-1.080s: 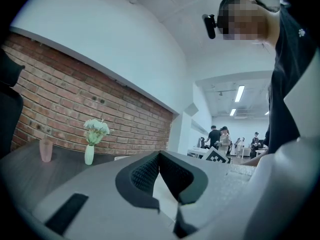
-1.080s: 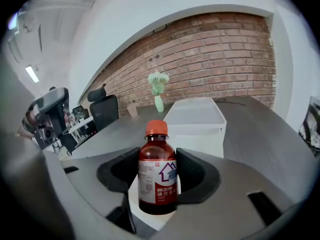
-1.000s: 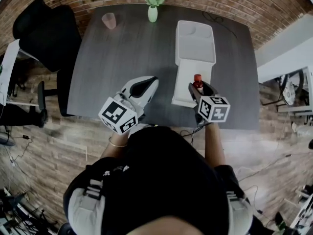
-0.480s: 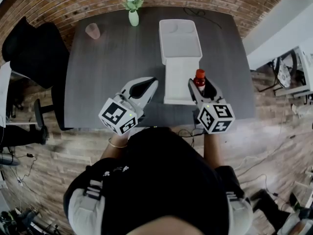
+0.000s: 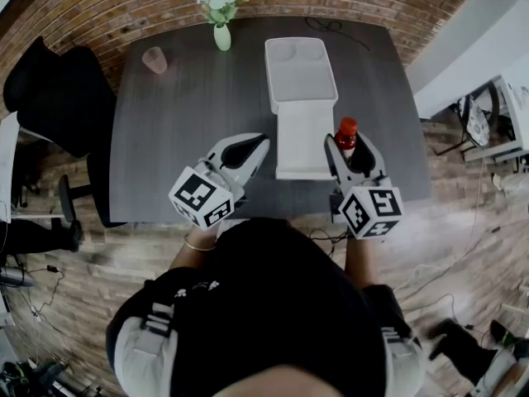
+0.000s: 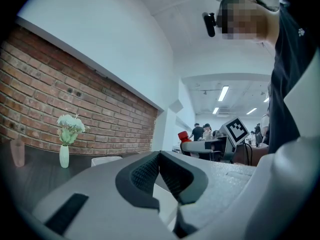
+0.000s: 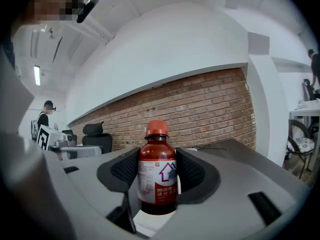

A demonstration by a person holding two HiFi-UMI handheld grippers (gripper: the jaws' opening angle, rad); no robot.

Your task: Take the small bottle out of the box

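Between the pads of my right claw [image 7: 158, 156] the bottle [image 7: 157, 176] stands upright, firmly gripped, the box [image 5: 302, 73] just left, so I should carry it clear without tilting, left claw [image 6: 160, 160] closed, empty.

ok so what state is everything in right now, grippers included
white rectangular box: open, lid laid flat back
small brown bottle with red cap: upright, capped, outside the box
right gripper: shut on the bottle
left gripper: shut, empty
pink cup: upright on the dark table
white vase with flowers: upright
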